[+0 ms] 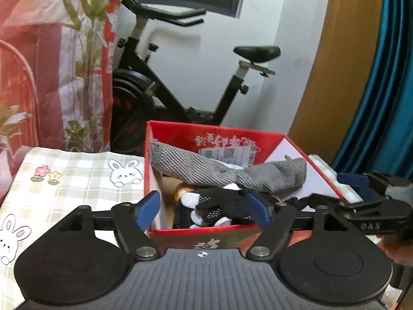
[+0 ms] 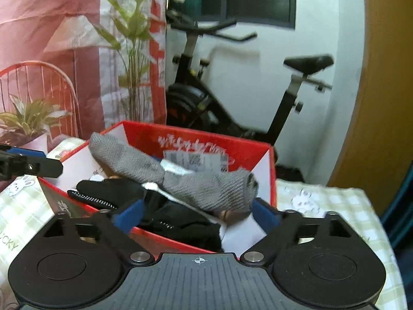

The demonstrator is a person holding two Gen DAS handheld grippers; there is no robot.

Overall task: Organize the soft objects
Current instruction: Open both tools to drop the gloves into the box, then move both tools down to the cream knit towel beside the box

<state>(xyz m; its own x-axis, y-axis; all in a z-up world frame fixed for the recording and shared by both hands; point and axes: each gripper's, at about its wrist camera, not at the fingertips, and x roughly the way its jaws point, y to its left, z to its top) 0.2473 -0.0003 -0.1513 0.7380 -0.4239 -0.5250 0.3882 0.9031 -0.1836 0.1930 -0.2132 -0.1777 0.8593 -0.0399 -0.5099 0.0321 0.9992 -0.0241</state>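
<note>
Left claw [image 1: 206,208] stands wide, its blue pads [image 1: 151,206] gripping nothing; below and between them a black-and-white dotted sock [image 1: 219,206] lies in the red box [image 1: 206,237]. Right claw [image 2: 197,213] is wide too, holding nothing, at the box's [image 2: 180,242] near corner, with the grey sock [image 2: 206,186] draped just ahead across the pile. White characters and a barcode label [image 1: 227,155] mark the far wall, unreadable. "LUCKY" shows on the bunny cloth [image 2: 15,214].
</note>
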